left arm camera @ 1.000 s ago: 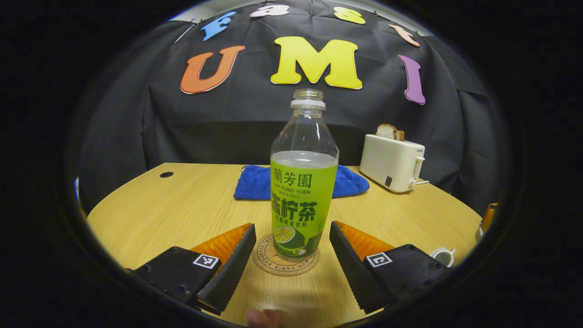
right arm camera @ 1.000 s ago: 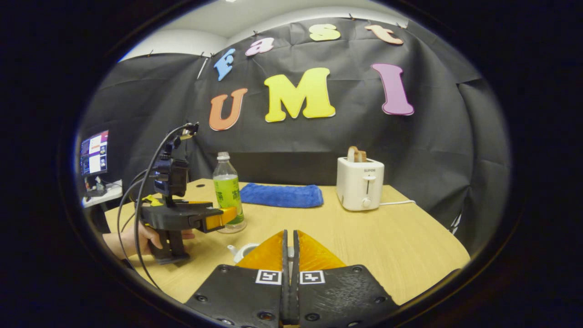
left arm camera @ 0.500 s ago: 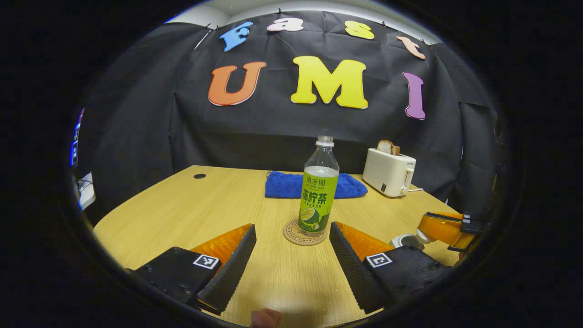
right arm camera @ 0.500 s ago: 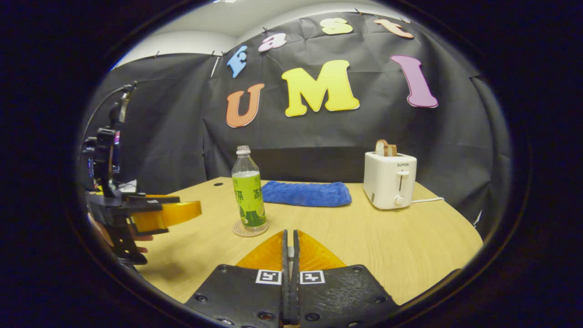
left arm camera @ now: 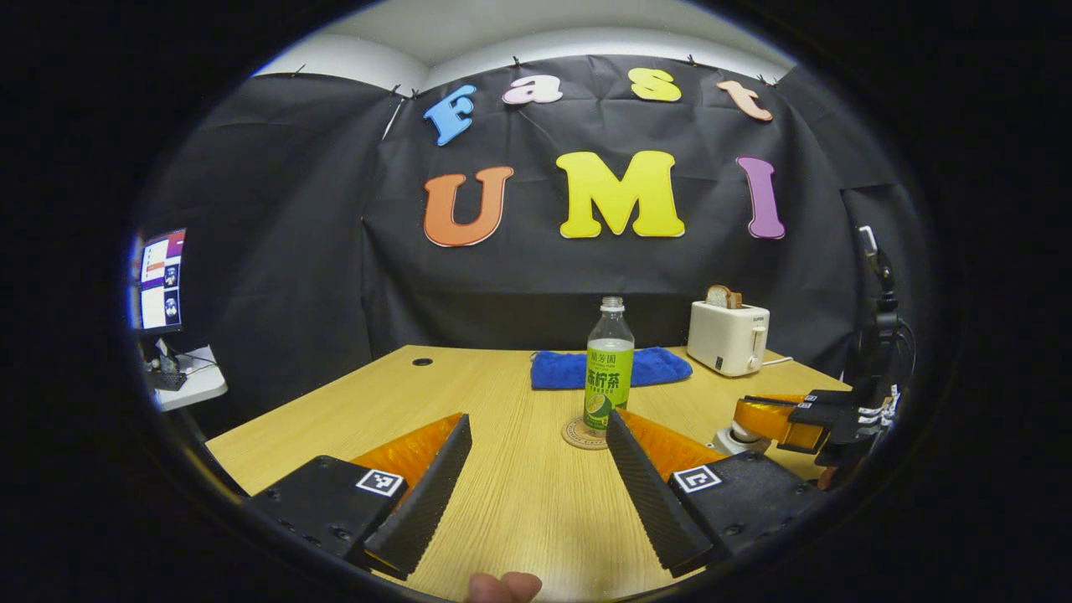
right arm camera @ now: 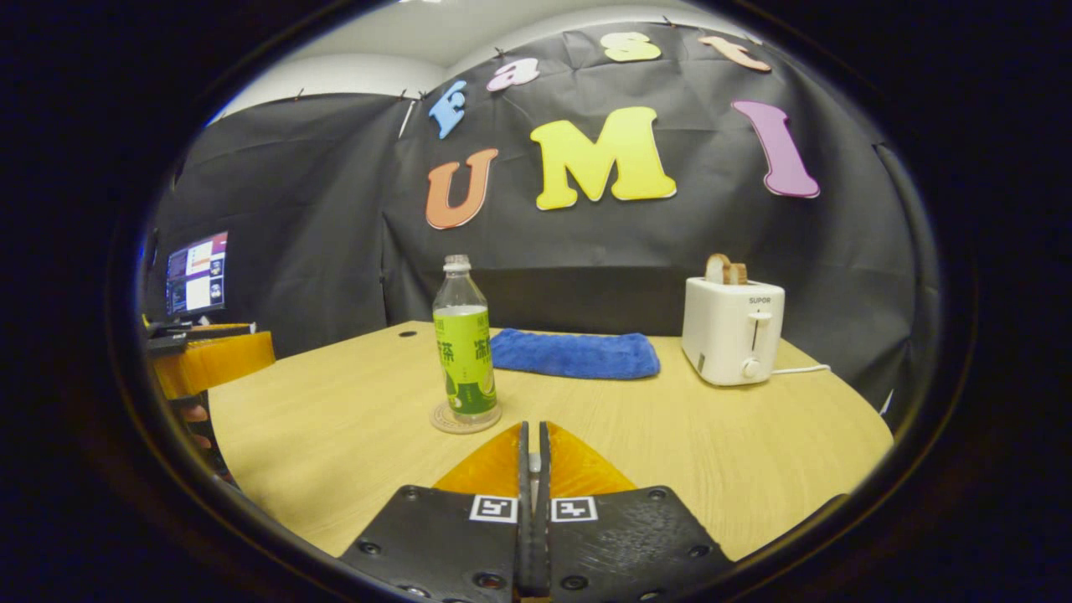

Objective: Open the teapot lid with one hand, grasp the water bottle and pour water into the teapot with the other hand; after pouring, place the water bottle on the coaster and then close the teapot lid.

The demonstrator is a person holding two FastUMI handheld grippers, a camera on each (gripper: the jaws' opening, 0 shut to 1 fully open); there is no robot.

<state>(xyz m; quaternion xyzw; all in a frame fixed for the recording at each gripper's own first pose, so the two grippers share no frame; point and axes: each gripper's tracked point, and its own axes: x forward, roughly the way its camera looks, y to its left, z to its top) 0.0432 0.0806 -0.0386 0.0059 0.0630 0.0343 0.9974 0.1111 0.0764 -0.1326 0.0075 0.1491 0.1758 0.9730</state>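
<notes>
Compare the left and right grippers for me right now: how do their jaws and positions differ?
The left gripper has its jaws spread wide and empty, while the right gripper has its jaws closed together. The left gripper sits back from the water bottle, which stands free on the coaster; the right gripper hovers by the teapot. Both point toward the table.

the water bottle [left arm camera: 609, 364] stands upright on a round cork coaster [left arm camera: 578, 435] on the wooden table. it is clear plastic with a green label, uncapped, its liquid level just above the label. the teapot [left arm camera: 730, 435] sits to its right, white, mostly hidden; whether its lid is on cannot be told.
</notes>
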